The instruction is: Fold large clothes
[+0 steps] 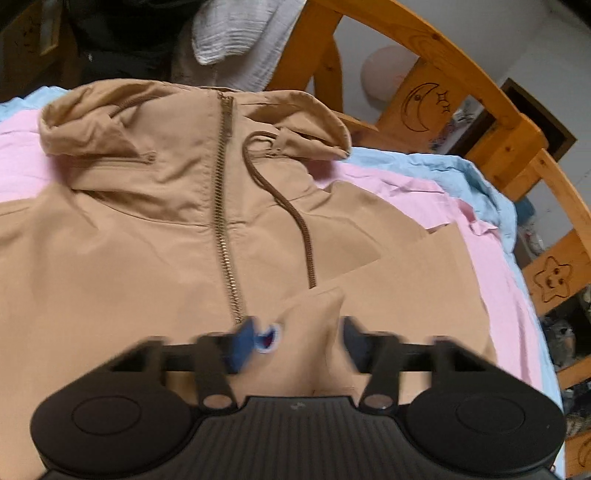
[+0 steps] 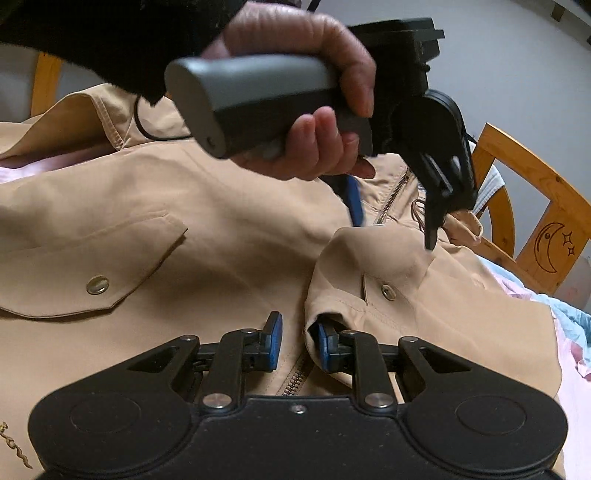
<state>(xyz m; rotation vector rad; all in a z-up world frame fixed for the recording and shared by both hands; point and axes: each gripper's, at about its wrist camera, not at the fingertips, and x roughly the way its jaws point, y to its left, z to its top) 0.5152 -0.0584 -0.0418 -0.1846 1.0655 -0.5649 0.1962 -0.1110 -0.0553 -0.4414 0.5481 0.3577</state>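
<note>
A tan hooded jacket (image 1: 147, 236) lies front up on the bed, zipper (image 1: 221, 206) closed, hood toward the headboard. Its sleeve is folded across the chest. My left gripper (image 1: 299, 339) is open, its blue pads on either side of a raised fold of the sleeve (image 1: 314, 325); it also shows in the right wrist view (image 2: 391, 221), held by a hand above the sleeve cuff (image 2: 376, 273). My right gripper (image 2: 297, 341) is open and low over the jacket (image 2: 184, 206), its right pad at the cuff's edge.
Pink sheet (image 1: 491, 258) and light blue sheet (image 1: 461, 173) cover the bed. A wooden bed frame (image 1: 480, 92) with moon and star carvings runs along the right. White cloth (image 1: 240, 33) and dark clothes pile beyond the hood.
</note>
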